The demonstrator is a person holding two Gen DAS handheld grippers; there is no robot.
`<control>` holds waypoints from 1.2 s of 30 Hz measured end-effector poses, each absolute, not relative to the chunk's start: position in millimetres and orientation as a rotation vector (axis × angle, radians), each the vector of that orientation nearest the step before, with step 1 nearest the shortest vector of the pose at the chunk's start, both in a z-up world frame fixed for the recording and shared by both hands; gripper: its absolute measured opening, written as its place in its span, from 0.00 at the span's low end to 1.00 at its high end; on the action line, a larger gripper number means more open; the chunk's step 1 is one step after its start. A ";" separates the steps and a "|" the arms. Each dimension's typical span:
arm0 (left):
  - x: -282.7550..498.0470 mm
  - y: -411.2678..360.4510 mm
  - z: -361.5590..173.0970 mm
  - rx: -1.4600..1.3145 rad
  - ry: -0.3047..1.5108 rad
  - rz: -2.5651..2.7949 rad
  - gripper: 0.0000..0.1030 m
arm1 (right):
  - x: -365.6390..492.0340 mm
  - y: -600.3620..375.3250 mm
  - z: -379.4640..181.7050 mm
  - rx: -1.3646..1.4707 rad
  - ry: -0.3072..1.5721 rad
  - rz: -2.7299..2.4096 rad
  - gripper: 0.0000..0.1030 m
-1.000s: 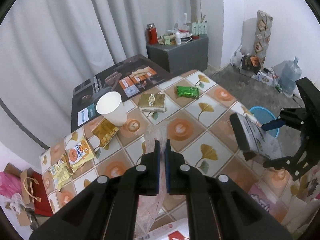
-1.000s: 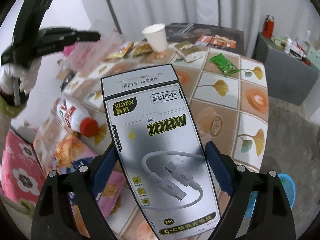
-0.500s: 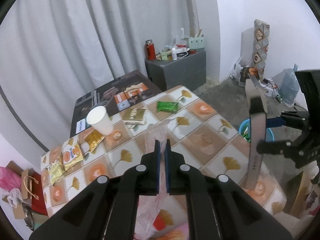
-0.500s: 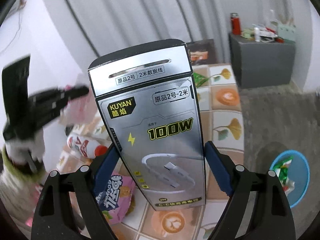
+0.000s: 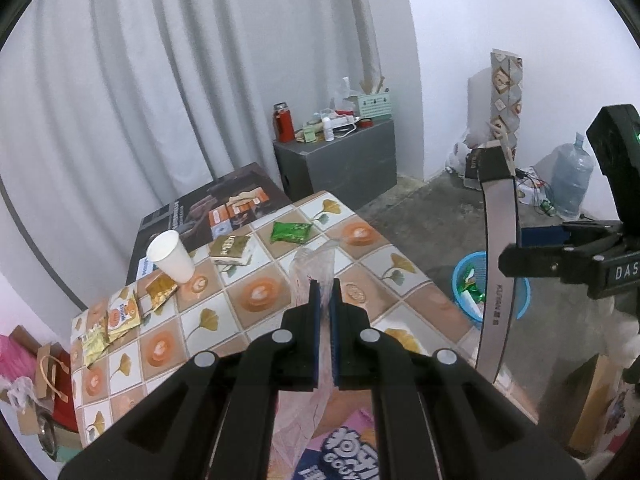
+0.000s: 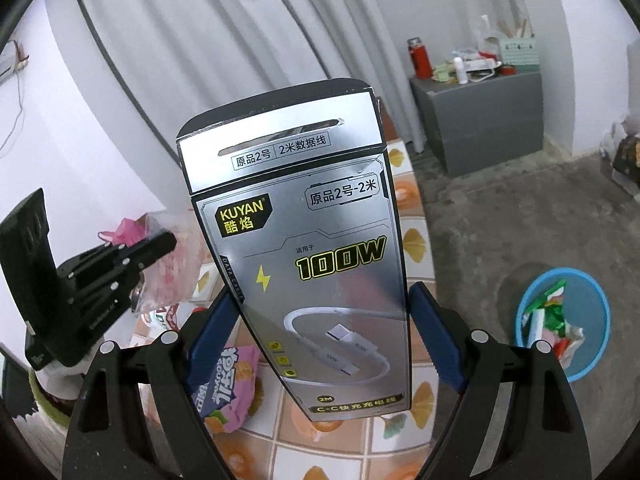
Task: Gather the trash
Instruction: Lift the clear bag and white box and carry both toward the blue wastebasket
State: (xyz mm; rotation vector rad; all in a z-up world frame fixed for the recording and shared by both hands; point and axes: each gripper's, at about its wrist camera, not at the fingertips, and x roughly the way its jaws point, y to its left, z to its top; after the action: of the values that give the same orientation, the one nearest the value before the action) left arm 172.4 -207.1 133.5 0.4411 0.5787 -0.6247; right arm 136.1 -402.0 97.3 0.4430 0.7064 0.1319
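Note:
My right gripper point(image 6: 324, 332) is shut on a silver cable box point(image 6: 304, 248) marked 100W, held upright above the table edge; the box shows edge-on in the left wrist view point(image 5: 498, 256). My left gripper point(image 5: 325, 304) is shut on a clear pinkish plastic bag point(image 5: 314, 268), also seen in the right wrist view point(image 6: 176, 264). A blue trash basket point(image 6: 592, 320) with wrappers stands on the floor right of the table, also in the left wrist view point(image 5: 464, 280).
On the tiled table point(image 5: 260, 292) lie a white paper cup point(image 5: 170, 256), a green packet point(image 5: 290, 232), a gold packet point(image 5: 232, 248), yellow snack packets point(image 5: 120, 316) and a pink snack bag point(image 6: 228, 384). A grey cabinet point(image 5: 340, 164) and a water jug point(image 5: 570, 180) stand beyond.
Both grippers have risen away from the table with their loads. The cable box has swung upright and toward the basket side.

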 end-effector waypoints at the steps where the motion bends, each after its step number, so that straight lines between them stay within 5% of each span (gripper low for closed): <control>1: 170.7 -208.6 133.3 0.443 0.576 -0.627 0.04 | 133.1 -403.8 98.4 0.446 0.702 0.126 0.78; 27: 109.8 -300.9 127.7 0.532 0.514 -0.760 0.04 | 45.0 -465.2 102.8 0.522 0.619 -0.011 0.78; 36: 111.1 -363.0 109.6 0.427 0.650 -0.978 0.04 | -6.0 -519.6 85.6 0.592 0.606 -0.209 0.78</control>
State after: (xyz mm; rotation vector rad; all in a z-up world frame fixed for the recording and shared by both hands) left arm 111.1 -363.0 109.6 0.4266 0.6496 -0.9778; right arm -6.0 -519.6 85.6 0.5920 0.6064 -0.2088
